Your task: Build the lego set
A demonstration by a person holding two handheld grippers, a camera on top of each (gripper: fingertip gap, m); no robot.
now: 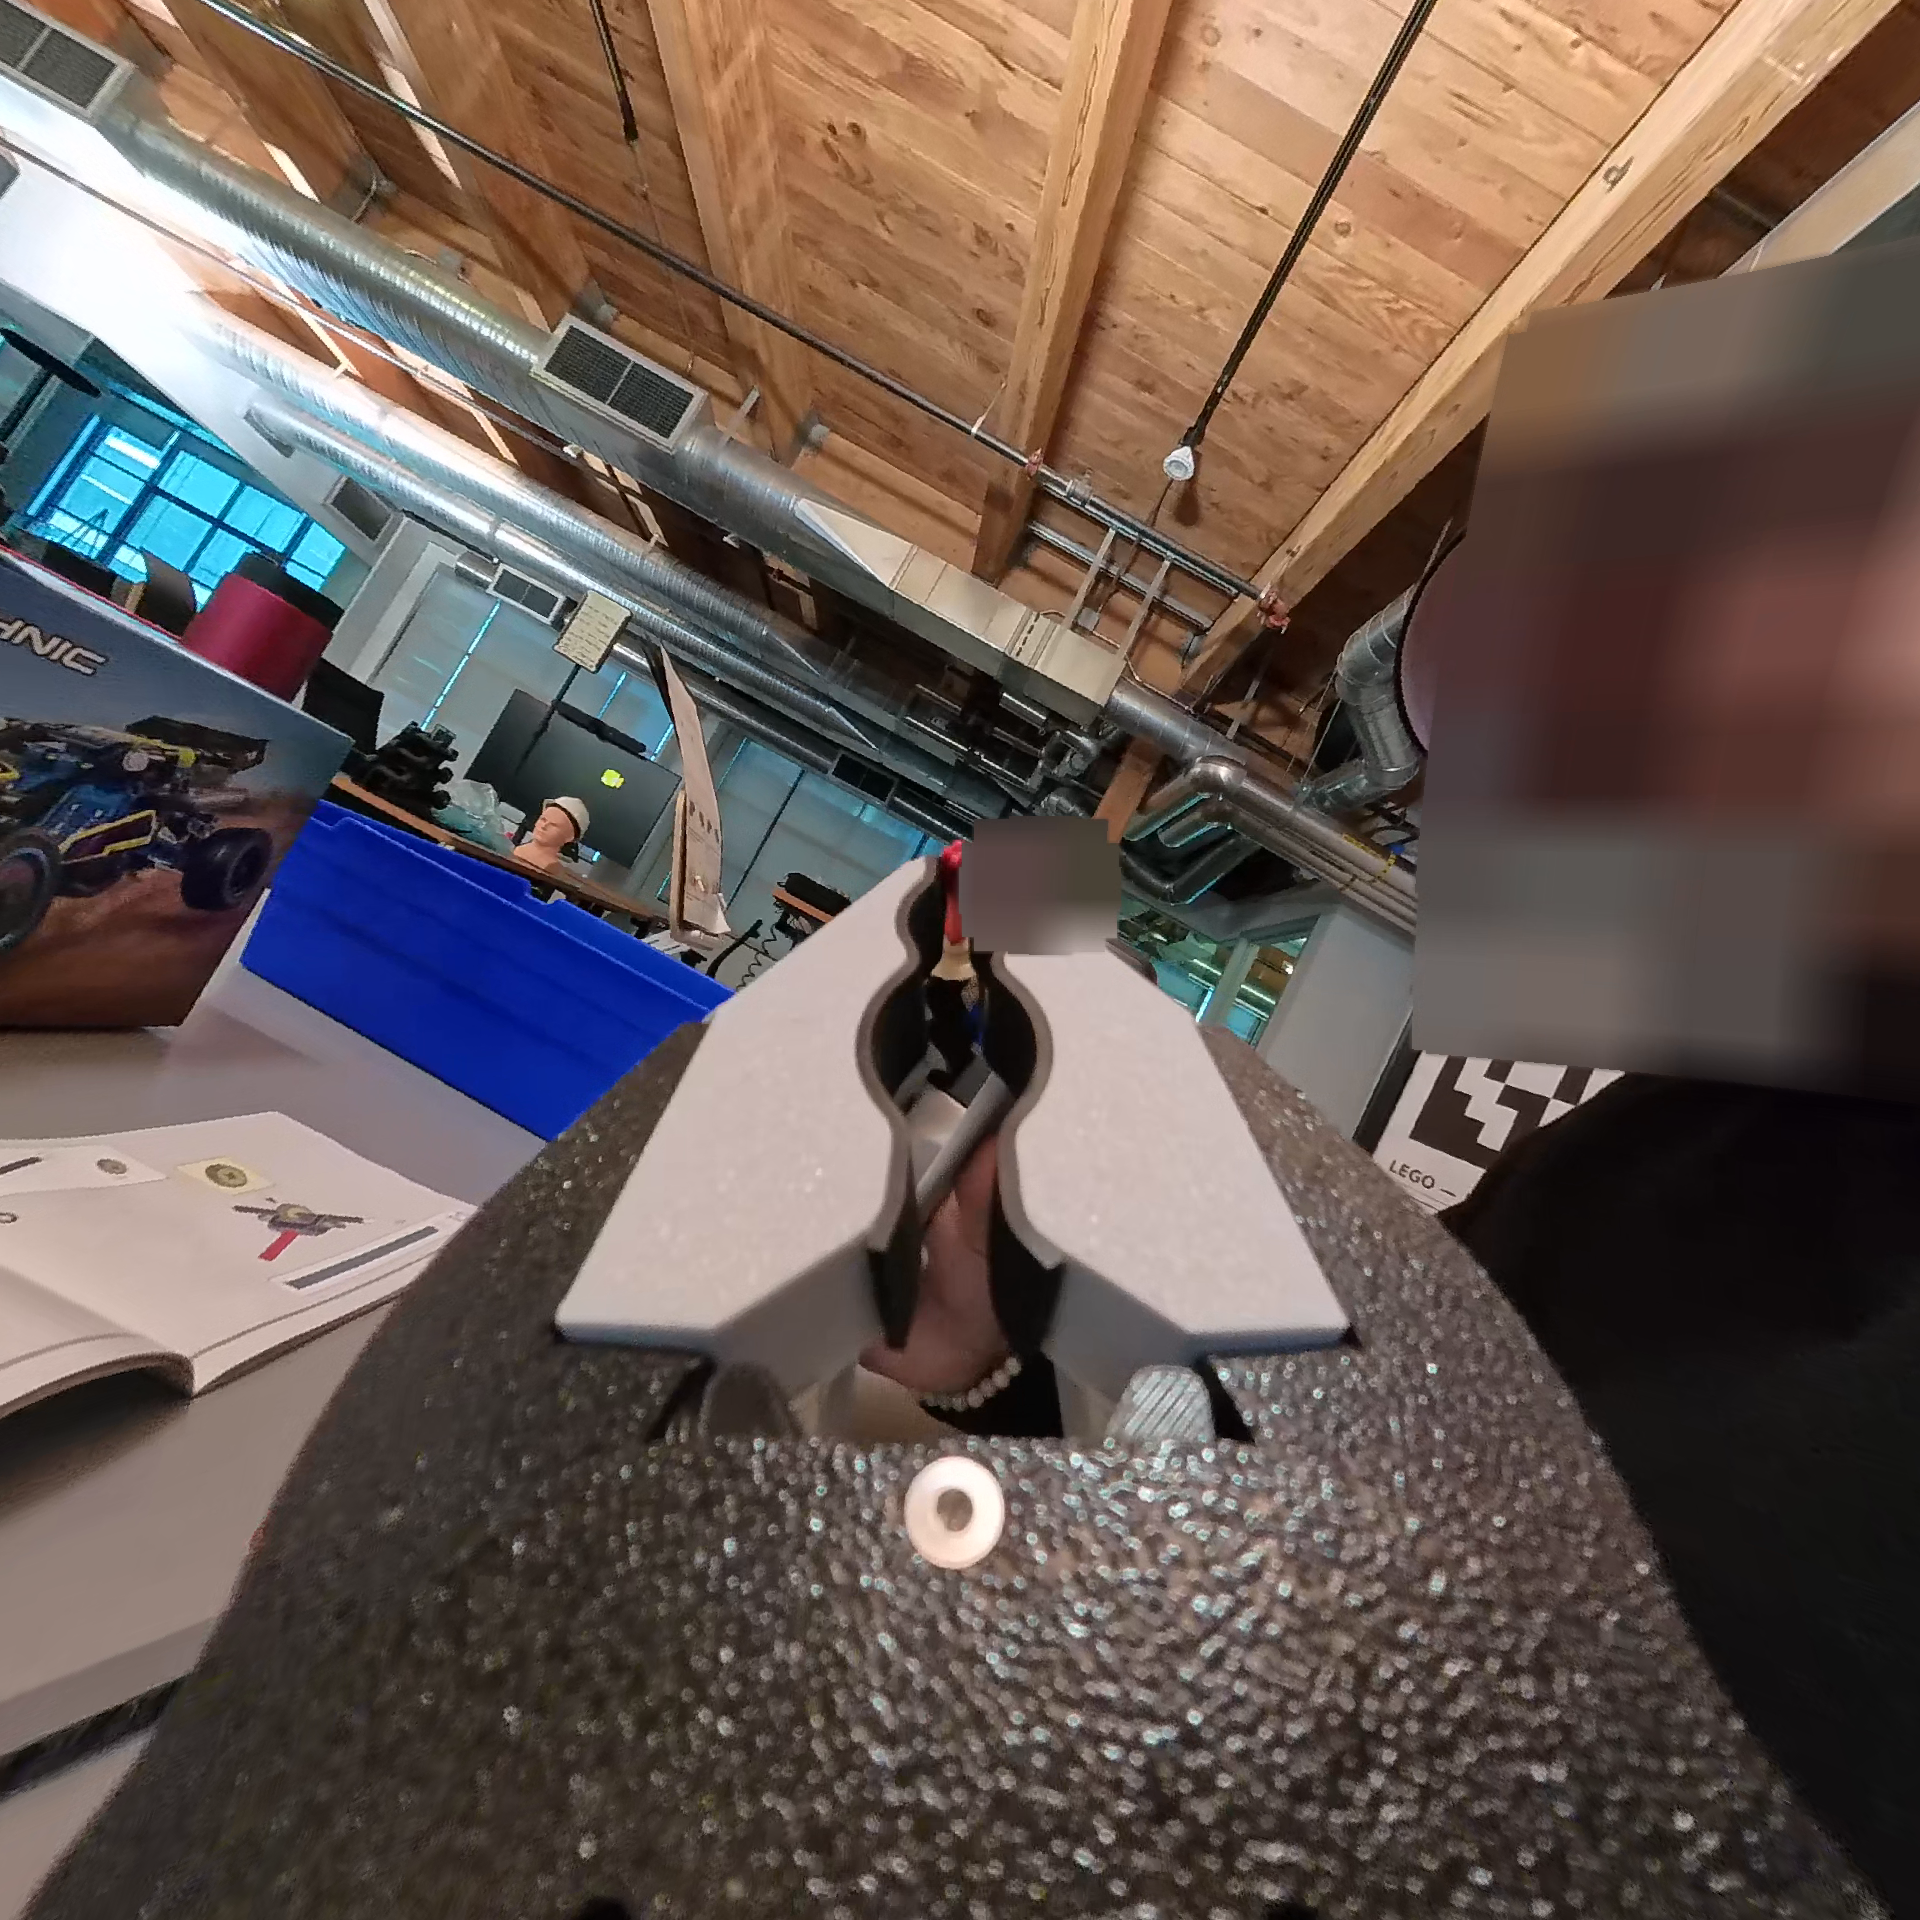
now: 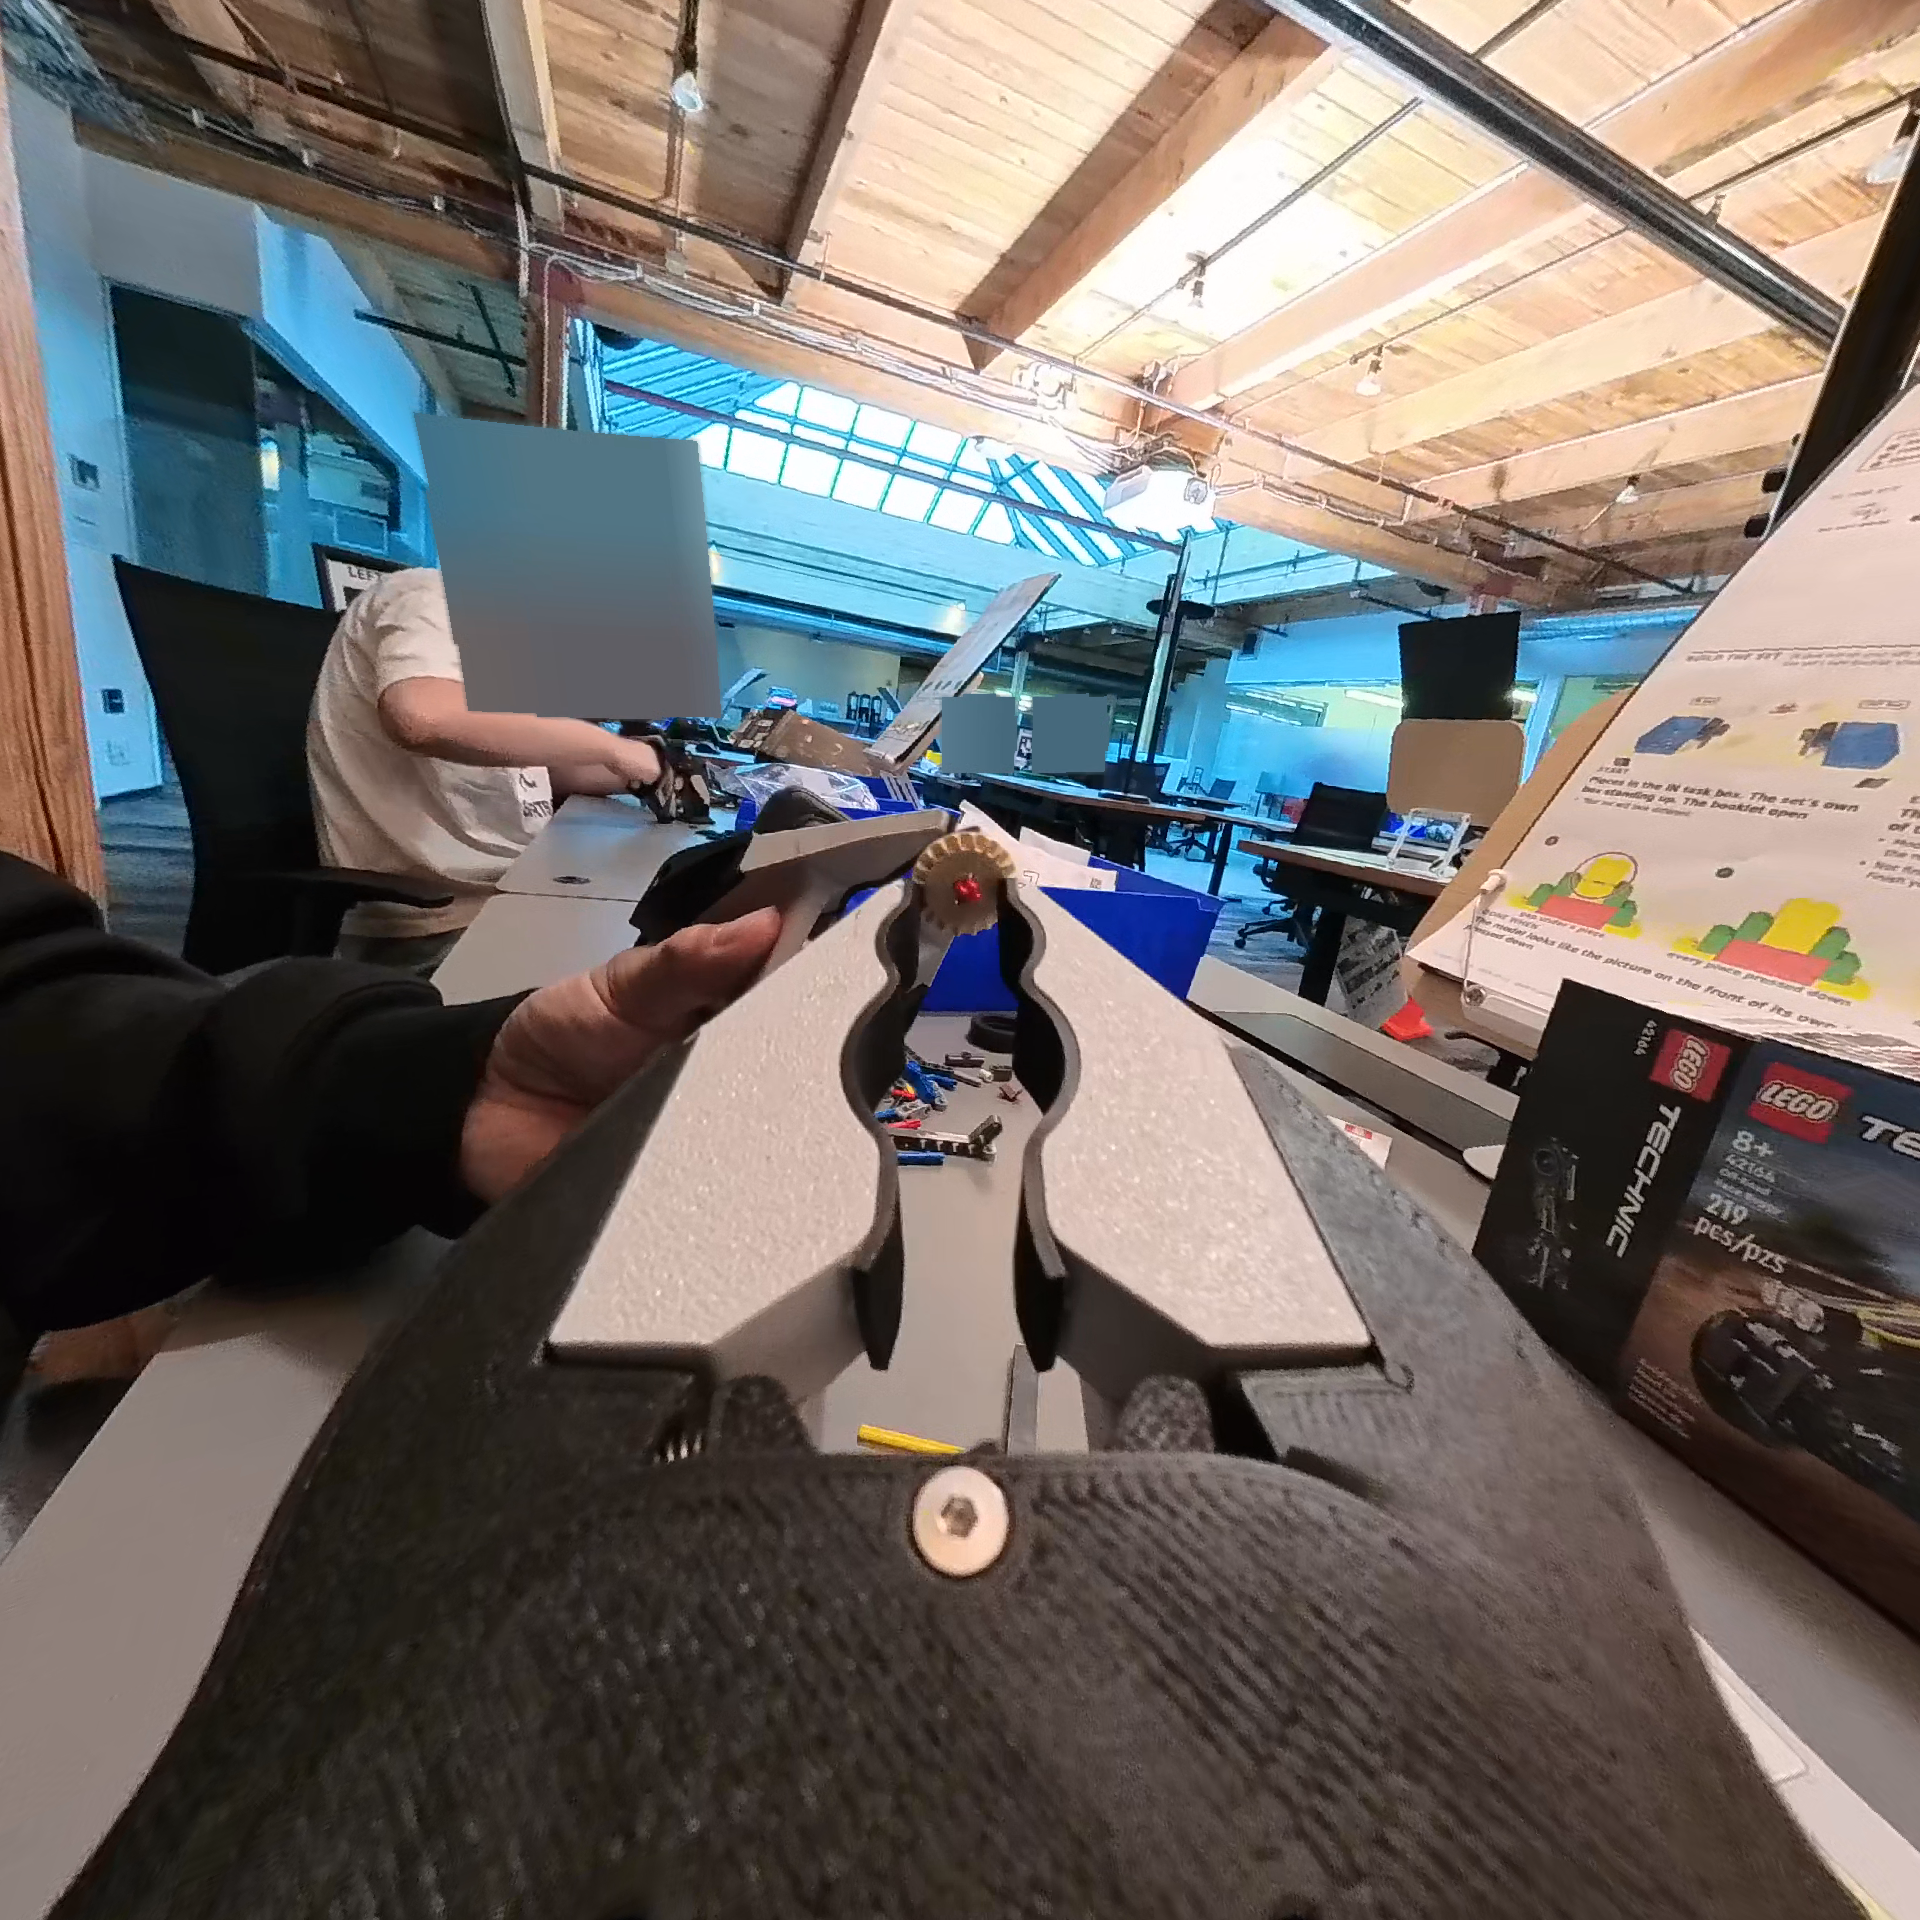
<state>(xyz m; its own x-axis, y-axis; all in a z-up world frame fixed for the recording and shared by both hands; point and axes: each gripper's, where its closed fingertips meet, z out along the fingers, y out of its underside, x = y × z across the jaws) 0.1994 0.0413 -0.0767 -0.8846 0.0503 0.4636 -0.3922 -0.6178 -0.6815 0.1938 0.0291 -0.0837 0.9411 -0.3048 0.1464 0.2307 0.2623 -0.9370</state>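
Note:
My right gripper [image 2: 961,896] holds a tan gear [image 2: 940,902] with a red axle [image 2: 968,888] through its centre, raised above the table. My left gripper [image 1: 961,920] comes in from the left; in the right wrist view [image 2: 831,857] its grey fingers meet the gear's upper left edge. In the left wrist view the red axle [image 1: 948,864], the tan gear [image 1: 951,961] and a black part sit between its nearly closed tips. One tip is hidden by a mosaic patch. Loose lego pieces [image 2: 945,1101] lie on the table below.
The lego box [image 2: 1714,1247] stands right of my right gripper and also shows in the left wrist view [image 1: 125,831]. A blue bin [image 2: 1122,935] sits behind the pieces. An open booklet [image 1: 187,1236] lies at left. An instruction board [image 2: 1714,831] leans behind the box. Left and right tips are no more than a few centimetres apart.

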